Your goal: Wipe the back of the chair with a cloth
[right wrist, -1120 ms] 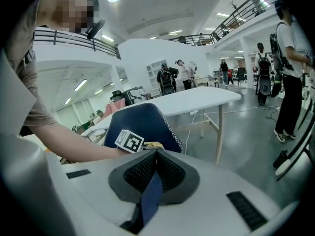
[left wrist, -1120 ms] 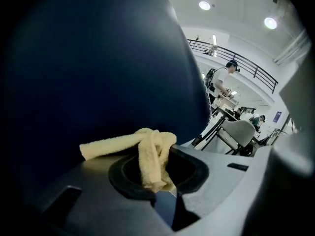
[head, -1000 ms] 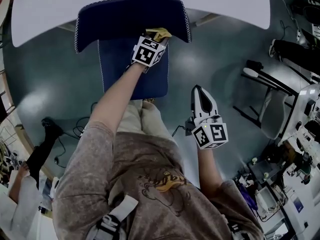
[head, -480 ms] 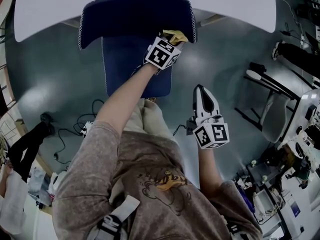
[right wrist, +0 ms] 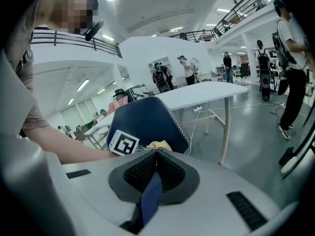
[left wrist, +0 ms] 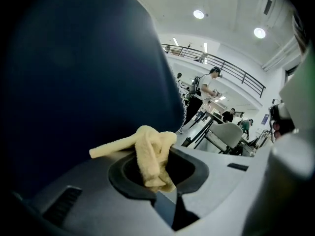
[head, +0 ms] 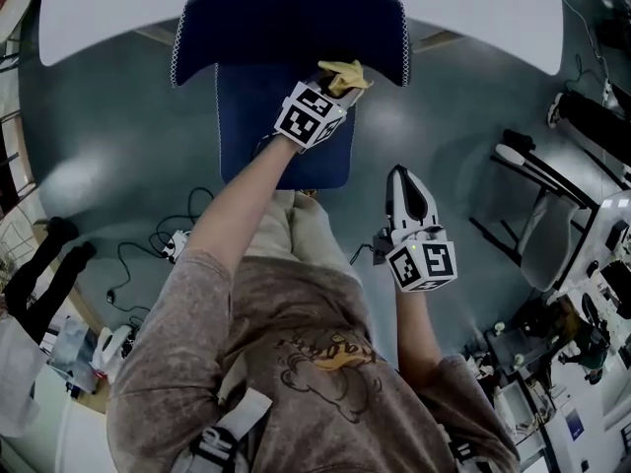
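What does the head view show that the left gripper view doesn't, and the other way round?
Only the head view: the person's arms and shirt, the right gripper held aside over the floor, the chair's seat and the white table beyond it.
Only the left gripper view: the left gripper pinching the yellow cloth, seen close up, plus ceiling lights, a railing and people standing in the hall.
Both: the yellow cloth held up to the dark blue chair back.

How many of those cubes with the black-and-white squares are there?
2. One on the left gripper, at the chair back; one on the right gripper, lower down.
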`<state>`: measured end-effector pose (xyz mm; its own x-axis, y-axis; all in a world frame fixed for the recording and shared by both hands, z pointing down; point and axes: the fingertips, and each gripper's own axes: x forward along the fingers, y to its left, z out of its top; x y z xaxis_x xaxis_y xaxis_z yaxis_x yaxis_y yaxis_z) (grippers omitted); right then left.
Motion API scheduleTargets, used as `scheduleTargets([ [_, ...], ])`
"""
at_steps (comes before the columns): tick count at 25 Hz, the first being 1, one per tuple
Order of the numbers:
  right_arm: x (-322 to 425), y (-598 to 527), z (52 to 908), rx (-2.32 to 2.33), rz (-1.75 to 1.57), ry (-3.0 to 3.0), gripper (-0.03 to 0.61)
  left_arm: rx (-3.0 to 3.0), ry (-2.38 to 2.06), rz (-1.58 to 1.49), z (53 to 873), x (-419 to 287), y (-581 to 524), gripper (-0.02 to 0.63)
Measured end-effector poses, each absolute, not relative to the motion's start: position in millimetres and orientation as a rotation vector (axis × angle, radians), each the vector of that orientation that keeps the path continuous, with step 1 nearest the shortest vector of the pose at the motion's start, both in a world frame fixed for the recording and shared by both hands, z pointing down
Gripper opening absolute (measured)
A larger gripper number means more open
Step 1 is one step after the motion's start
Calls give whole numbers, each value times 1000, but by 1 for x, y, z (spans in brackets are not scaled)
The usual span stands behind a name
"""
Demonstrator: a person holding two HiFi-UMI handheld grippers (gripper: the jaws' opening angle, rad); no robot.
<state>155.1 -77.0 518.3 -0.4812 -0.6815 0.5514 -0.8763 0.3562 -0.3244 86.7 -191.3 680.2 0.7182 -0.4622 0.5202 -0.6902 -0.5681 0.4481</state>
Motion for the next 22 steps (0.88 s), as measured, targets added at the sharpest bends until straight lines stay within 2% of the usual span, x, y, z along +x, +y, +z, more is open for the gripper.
scheduleTargets([
  [11,112,-89,532,1271,866,-2372,26,1979,-1225,553,742,-92,-144,76],
  [22,91,-97,549,1201,875,-2382,26,1745,-1542,582,768,-225,-115,77],
])
